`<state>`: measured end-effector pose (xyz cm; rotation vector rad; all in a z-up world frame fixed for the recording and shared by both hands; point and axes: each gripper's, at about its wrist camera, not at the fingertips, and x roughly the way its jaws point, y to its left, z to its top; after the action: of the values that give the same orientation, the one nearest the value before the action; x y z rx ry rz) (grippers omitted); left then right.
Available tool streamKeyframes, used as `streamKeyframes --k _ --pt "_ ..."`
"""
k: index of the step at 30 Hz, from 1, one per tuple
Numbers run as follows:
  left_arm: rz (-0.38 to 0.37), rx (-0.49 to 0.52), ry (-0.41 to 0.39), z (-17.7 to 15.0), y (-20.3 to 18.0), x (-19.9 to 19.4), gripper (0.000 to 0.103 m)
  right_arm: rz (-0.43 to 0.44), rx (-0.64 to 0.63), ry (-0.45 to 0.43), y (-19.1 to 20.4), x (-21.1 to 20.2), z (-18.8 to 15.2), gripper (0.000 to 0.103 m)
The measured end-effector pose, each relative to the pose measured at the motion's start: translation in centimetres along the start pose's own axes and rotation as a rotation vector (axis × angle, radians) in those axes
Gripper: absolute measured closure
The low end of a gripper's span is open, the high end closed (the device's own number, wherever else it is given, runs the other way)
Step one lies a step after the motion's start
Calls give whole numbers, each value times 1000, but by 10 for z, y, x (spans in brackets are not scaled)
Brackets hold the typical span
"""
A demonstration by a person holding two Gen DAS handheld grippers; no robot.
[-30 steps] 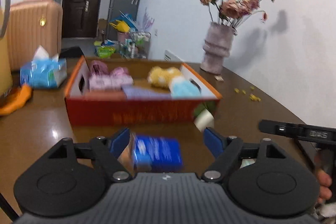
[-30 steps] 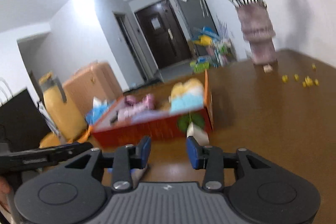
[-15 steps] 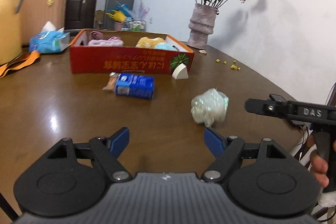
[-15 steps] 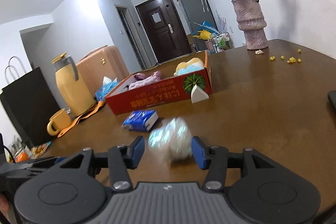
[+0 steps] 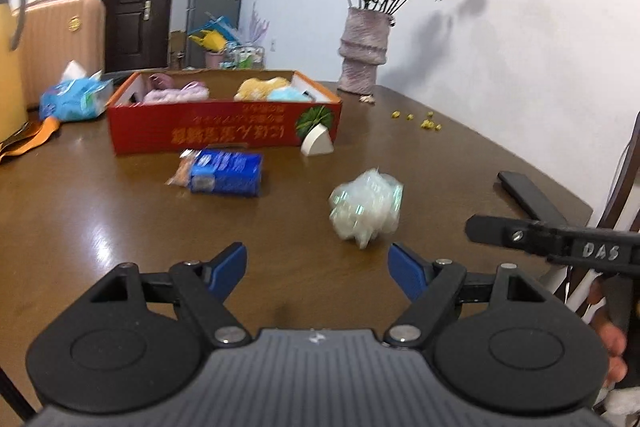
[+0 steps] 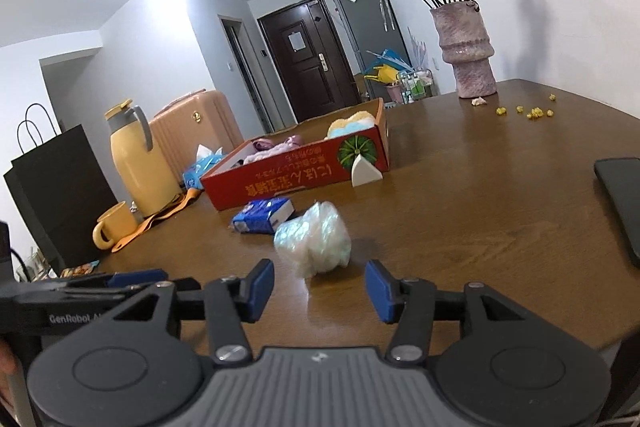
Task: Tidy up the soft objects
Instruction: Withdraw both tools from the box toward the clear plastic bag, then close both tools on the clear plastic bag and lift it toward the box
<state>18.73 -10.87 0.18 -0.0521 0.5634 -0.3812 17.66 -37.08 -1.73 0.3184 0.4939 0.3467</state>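
Claws both stand open and empty over the brown bench (image 5: 100, 211): left claw (image 5: 318, 263) wide, right claw (image 6: 320, 285) narrower. Crumpled clear plastic bag (image 6: 314, 245) lies just ahead of the right claw, blue tissue pack (image 5: 226, 173) beyond, near the red cardboard box (image 5: 224, 131) holding soft items.

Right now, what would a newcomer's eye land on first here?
The crumpled plastic bundle lying alone on the brown table, just ahead of the open right gripper. Behind it, a red box holding soft toys, with a blue packet in front and dried roses in a vase at the far corner.
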Motion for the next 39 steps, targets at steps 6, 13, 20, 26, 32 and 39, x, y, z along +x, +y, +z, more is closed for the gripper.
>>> streamKeyframes --k 6,13,20,26,32,39 --pt "-149 -117 45 28 5 53 51 47 28 -1 -11 43 25 58" --pt "-234 -205 142 26 24 108 81 78 70 74 -28 100 34 75" --pt "-241 -204 140 30 40 109 94 132 120 111 -27 122 26 97" --pt "-250 -163 70 25 44 59 95 170 76 65 9 94 26 98" --pt "-246 -149 30 15 50 12 95 203 59 50 44 67 17 98" --pt "-237 -160 -7 20 60 -2 95 220 37 23 64 61 20 98"
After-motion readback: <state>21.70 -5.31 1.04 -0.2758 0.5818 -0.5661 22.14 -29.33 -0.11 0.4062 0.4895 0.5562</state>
